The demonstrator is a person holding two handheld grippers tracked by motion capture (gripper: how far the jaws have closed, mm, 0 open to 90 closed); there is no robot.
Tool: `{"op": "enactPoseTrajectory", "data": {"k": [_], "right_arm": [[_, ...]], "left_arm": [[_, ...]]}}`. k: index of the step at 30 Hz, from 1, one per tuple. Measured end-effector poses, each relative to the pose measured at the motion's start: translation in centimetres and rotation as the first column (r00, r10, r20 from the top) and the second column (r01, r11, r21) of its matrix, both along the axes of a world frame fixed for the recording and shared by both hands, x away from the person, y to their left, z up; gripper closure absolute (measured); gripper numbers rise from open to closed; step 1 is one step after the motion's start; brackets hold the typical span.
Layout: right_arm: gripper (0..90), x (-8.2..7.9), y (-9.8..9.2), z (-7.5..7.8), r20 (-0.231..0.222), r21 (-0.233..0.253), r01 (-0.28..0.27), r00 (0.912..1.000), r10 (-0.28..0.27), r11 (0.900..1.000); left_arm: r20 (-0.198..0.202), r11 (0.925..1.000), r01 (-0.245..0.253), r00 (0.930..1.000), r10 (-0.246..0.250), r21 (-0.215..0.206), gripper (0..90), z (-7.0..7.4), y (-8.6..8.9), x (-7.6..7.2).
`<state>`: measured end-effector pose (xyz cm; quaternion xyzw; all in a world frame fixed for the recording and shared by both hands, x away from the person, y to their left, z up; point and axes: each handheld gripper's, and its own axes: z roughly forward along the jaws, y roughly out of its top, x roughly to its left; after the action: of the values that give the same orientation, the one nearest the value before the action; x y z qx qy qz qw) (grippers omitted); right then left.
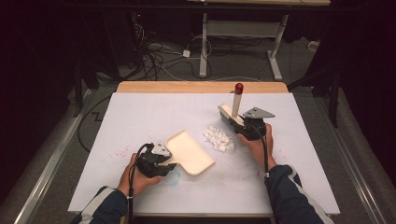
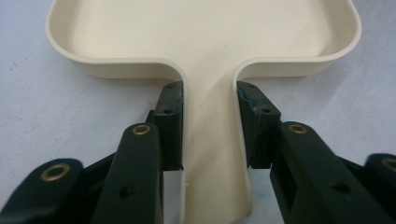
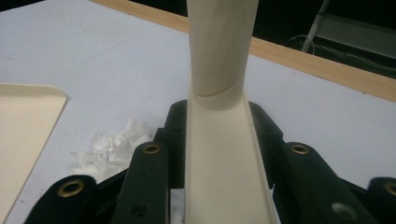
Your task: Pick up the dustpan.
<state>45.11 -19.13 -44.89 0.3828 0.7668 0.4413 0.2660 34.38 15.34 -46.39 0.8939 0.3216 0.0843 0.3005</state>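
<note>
- Sweeping step in hand, as we judge it: brush and dustpan both gripped, paper scraps (image 1: 219, 138) not yet moved into the pan.
- Left claw (image 2: 209, 126) pinches the dustpan (image 1: 189, 152) by its handle, one jaw on each side wall; the pan lies flat on the white bench (image 1: 289, 154), open edge facing the scraps.
- Right claw (image 3: 217, 154) is clamped on the brush (image 1: 232, 113) handle, which rises upright to a red tip; the head sits just beyond the scraps, on the far right of the pile.
- Scraps lie in a loose heap between pan and brush, near the pan's lip but apart from it.
- Next move, in our judgement: draw the brush toward the pan while we keep the pan pressed down so scraps do not slip beneath its lip.
</note>
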Motion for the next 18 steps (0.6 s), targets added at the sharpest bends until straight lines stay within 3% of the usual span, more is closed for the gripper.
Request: {"op": "enactPoseTrajectory", "data": {"k": [18], "right_arm": [[66.8, -0.1, -0.1, -0.1, -0.017, 0.005, -0.016, 0.9997, 0.016, 1.0]], "left_arm": [[-0.005, 0.9999, 0.01, 0.9999, -0.01, 0.008, 63.6, 0.0, -1.1, 0.7]]}}
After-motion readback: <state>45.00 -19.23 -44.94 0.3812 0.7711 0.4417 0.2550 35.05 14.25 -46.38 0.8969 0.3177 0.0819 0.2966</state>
